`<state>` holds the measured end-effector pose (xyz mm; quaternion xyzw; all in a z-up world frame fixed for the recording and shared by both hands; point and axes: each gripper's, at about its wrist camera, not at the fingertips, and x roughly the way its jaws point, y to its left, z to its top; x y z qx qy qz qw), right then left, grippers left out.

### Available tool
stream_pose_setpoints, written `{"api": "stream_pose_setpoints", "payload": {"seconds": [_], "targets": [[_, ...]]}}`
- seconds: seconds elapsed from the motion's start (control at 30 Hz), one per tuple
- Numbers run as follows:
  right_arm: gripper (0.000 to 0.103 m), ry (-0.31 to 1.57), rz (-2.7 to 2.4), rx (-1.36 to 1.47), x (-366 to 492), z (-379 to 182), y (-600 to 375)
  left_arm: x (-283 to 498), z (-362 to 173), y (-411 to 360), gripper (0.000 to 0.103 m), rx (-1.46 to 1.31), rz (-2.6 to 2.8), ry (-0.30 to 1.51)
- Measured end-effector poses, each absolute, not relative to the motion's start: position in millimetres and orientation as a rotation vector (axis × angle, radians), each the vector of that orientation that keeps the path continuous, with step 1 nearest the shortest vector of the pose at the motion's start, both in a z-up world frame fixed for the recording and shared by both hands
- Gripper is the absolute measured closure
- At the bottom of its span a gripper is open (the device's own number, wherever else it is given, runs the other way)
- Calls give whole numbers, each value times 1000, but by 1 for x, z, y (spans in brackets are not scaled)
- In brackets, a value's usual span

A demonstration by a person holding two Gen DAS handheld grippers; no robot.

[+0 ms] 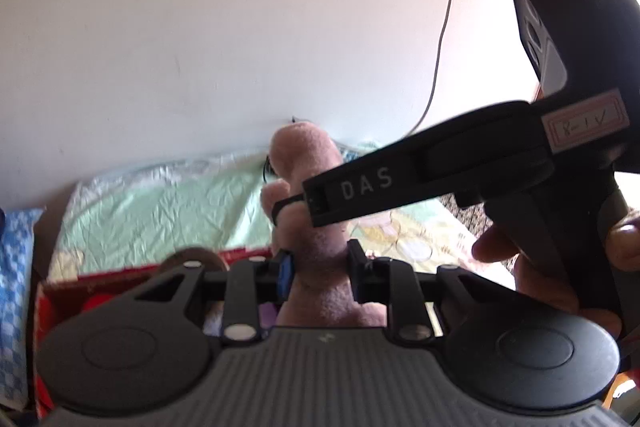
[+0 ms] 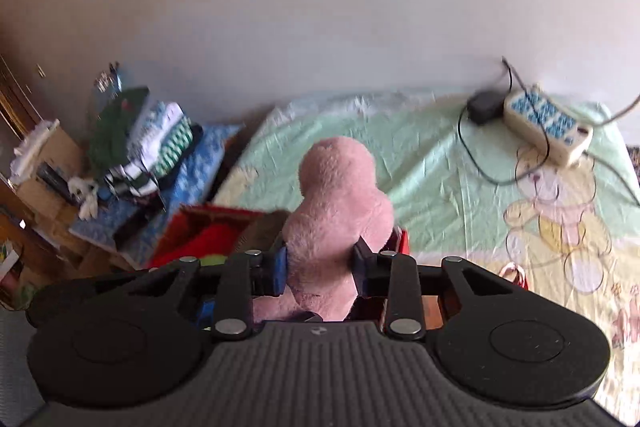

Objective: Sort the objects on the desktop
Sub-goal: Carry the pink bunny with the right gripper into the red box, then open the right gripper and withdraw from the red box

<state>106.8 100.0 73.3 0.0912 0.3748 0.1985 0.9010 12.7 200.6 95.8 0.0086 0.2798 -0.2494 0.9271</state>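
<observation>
A pink plush toy (image 1: 308, 155) stands upright between the pads of my left gripper (image 1: 320, 267), which is shut on its lower part. My right gripper (image 1: 298, 207) reaches in from the right in the left wrist view, held by a hand (image 1: 500, 247), and touches the toy higher up. In the right wrist view the same pink plush toy (image 2: 336, 179) is squeezed between the blue and black pads of my right gripper (image 2: 320, 263), shut on it. Below the toy lies an open red box (image 2: 192, 223), also seen as a red box (image 1: 60, 291) at the lower left, with red and green items inside.
A green bed sheet (image 2: 440, 167) with a bear print spreads behind. On it at the back right lie a white power strip (image 2: 548, 127) and a black adapter (image 2: 484, 107) with cables. Folded clothes (image 2: 152, 143) are piled at the left. A cable (image 1: 448, 7) hangs down the wall.
</observation>
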Motion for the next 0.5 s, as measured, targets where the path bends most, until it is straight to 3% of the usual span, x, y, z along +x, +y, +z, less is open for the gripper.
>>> {"api": "stream_pose_setpoints", "payload": {"seconds": [0.23, 0.5], "targets": [[69, 726, 401, 197, 104, 87, 98, 25, 98, 205, 81, 21, -532, 550], [69, 895, 408, 121, 118, 31, 110, 40, 41, 200, 82, 30, -521, 710]]}}
